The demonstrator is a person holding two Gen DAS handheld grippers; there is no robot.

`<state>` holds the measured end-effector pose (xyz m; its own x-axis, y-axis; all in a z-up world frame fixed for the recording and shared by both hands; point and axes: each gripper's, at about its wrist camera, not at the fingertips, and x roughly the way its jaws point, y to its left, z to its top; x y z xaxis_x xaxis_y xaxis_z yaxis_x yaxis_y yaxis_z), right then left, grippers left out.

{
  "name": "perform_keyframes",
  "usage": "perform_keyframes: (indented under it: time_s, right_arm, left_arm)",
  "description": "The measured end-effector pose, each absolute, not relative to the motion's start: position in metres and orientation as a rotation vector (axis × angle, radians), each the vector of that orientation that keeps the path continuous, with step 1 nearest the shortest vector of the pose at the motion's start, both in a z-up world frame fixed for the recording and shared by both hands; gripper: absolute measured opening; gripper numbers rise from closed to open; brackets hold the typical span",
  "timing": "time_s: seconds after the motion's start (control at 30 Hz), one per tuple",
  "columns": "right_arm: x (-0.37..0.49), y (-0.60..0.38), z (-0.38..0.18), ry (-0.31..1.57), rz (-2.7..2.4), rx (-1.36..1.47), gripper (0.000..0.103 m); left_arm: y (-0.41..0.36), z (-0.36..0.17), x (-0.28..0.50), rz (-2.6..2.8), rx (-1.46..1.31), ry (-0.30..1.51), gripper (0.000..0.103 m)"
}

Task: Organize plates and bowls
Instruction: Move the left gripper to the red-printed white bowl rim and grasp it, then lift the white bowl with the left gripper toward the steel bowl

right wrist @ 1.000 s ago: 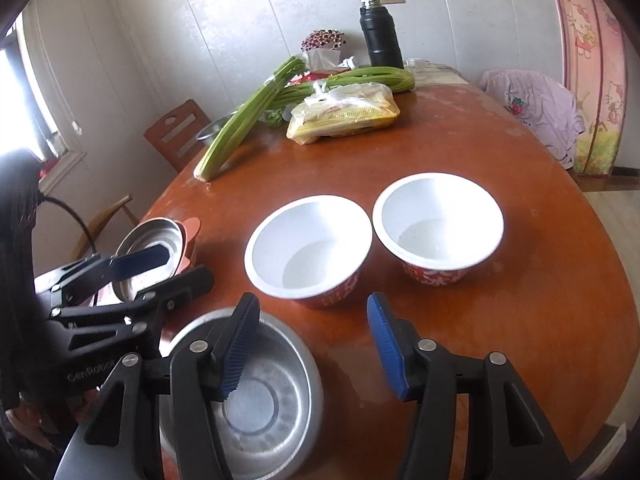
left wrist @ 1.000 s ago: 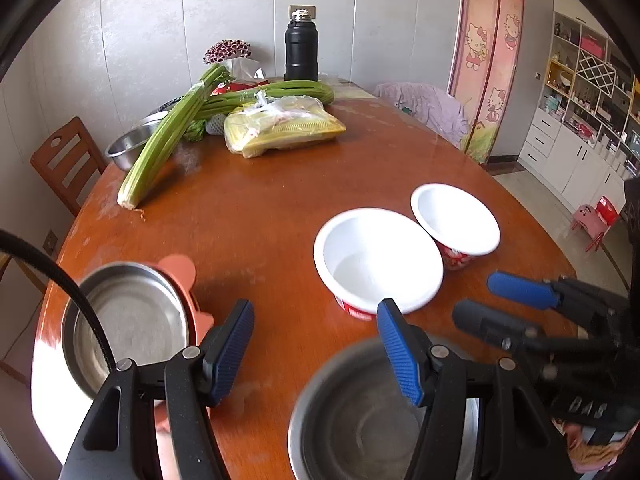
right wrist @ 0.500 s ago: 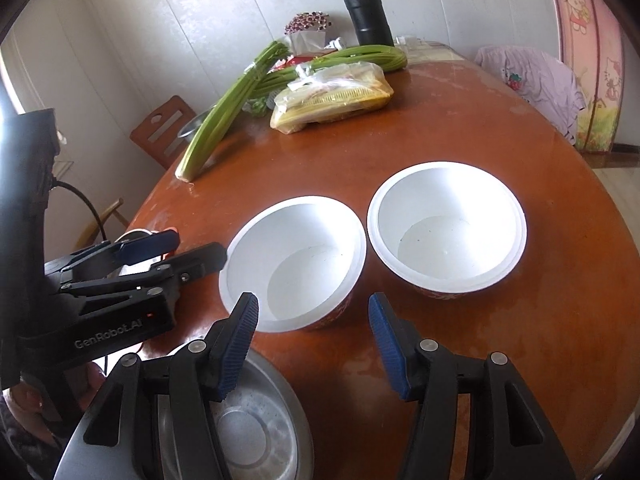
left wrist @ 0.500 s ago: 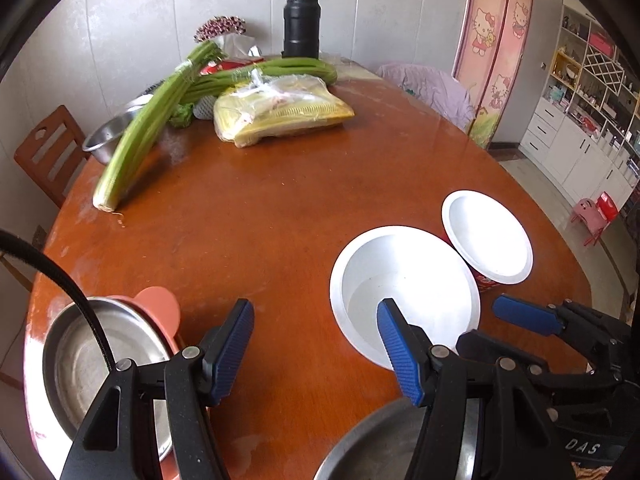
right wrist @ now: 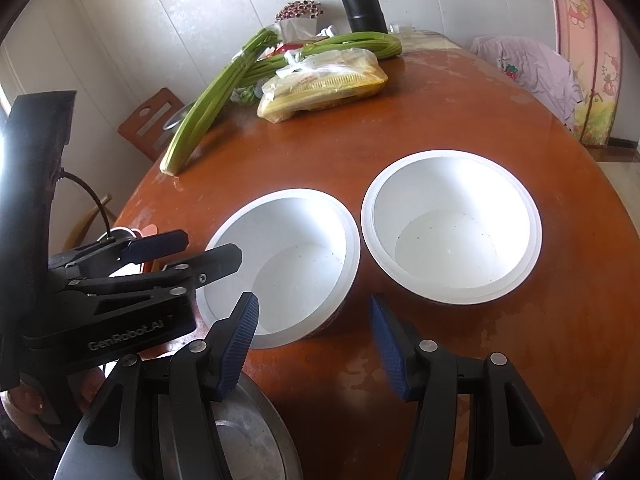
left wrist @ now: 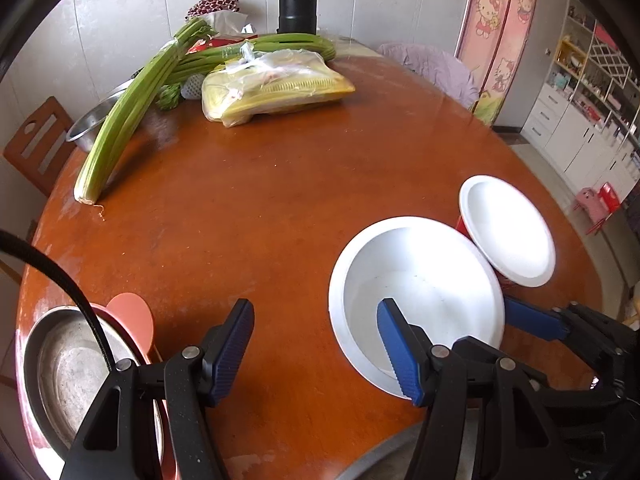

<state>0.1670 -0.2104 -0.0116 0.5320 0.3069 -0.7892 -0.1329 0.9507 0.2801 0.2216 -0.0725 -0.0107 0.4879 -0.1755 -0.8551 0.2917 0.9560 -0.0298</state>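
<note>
a steel bowl (right wrist: 240,440) is sitting cut off at the near table (right wrist: 460,120) edge, with two white bowls (right wrist: 288,264) (right wrist: 452,224) resting side by side beyond it and celery (right wrist: 212,100) and a bagged packet (right wrist: 324,84) lying far back. the left gripper (left wrist: 316,344) and right gripper (right wrist: 314,332) are both hanging parted and gripping nothing, the left's right finger (left wrist: 400,356) overlapping the nearer white bowl's rim, contact unclear. a second steel bowl (left wrist: 60,368) is sitting partly hidden behind a cable (left wrist: 80,312).

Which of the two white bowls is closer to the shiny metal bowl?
The left white bowl, the one beside the left gripper. The metal bowl sits just below it; the right white bowl is farther off.
</note>
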Motion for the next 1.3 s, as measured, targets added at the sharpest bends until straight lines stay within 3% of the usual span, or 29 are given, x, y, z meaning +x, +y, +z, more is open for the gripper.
perform_keyframes:
  time_s: [0.17, 0.43, 0.8, 1.3]
  right_arm:
    - [0.169, -0.208, -0.015, 0.972, 0.272, 0.184, 0.055]
    - [0.174, -0.203, -0.018, 0.975, 0.297, 0.177, 0.047]
    - [0.174, -0.198, -0.017, 0.964, 0.307, 0.151, 0.041]
    - [0.165, -0.195, 0.001, 0.914, 0.320, 0.136, 0.041]
  left_arm:
    - [-0.074, -0.018, 0.227, -0.273, 0.120, 1.041, 0.062]
    - [-0.077, -0.030, 0.231, -0.324, 0.099, 1.084, 0.037]
    - [-0.076, -0.034, 0.230, -0.345, 0.073, 1.099, 0.031]
    - [-0.071, -0.016, 0.220, -0.360, 0.048, 1.054, 0.031]
